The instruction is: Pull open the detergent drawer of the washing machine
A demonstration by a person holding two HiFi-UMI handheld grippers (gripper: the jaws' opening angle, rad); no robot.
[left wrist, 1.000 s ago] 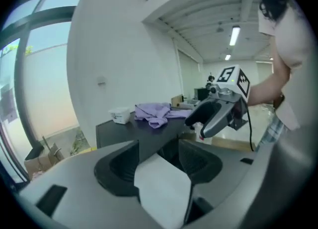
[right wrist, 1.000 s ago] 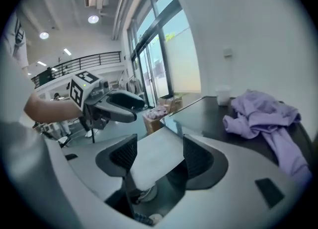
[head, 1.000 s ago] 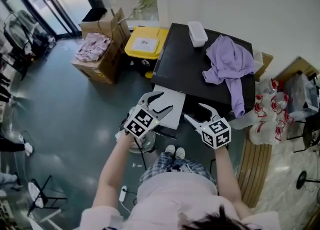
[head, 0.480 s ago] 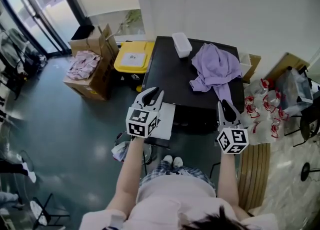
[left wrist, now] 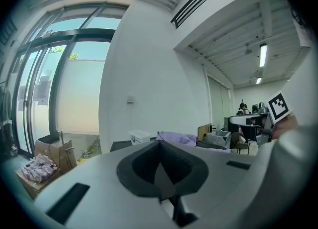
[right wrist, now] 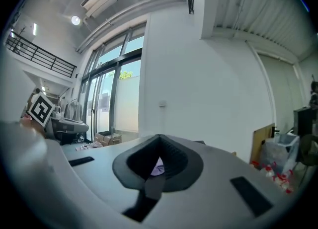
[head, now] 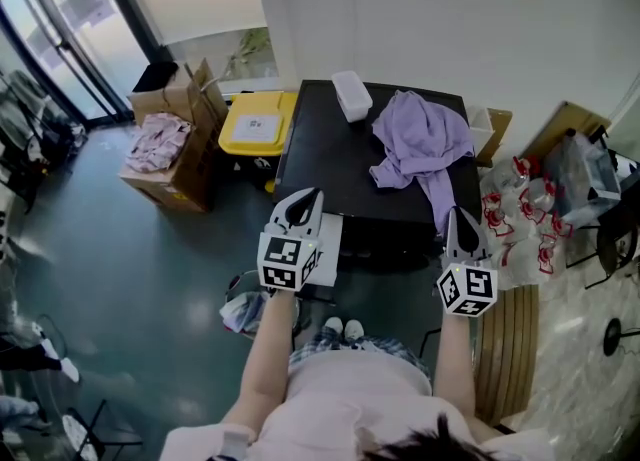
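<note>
Both forearms reach forward and down from the lower middle of the head view. The left forearm (head: 268,344) is bare and angles slightly right, and the right forearm (head: 448,354) runs almost straight up the frame. Each ends in a marker cube with the jaws pointing toward the washing machine (head: 330,164).

The left hand-held gripper (head: 300,207) has its jaws pressed together with nothing between them. In its own view the left hand-held gripper (left wrist: 159,147) shows dark pads meeting in a point, aimed level over the machine's top. It sits at the machine's front left corner, just beside a white slab (head: 330,241) that juts from the front edge toward the person. This slab seems to be the detergent drawer, standing out from the black body. Whether the jaws touch it cannot be told.

The right hand-held gripper (head: 459,225) hovers at the machine's front right corner with its jaws likewise closed on nothing. In its own view the right hand-held gripper (right wrist: 159,141) shows only a sliver of purple through the hollow behind the pads.

On the black top lie a crumpled purple garment (head: 420,144), one sleeve trailing over the front edge, and a white plastic box (head: 352,95) toward the wall. A yellow-lidded bin (head: 255,127) stands at the machine's left side.
</note>
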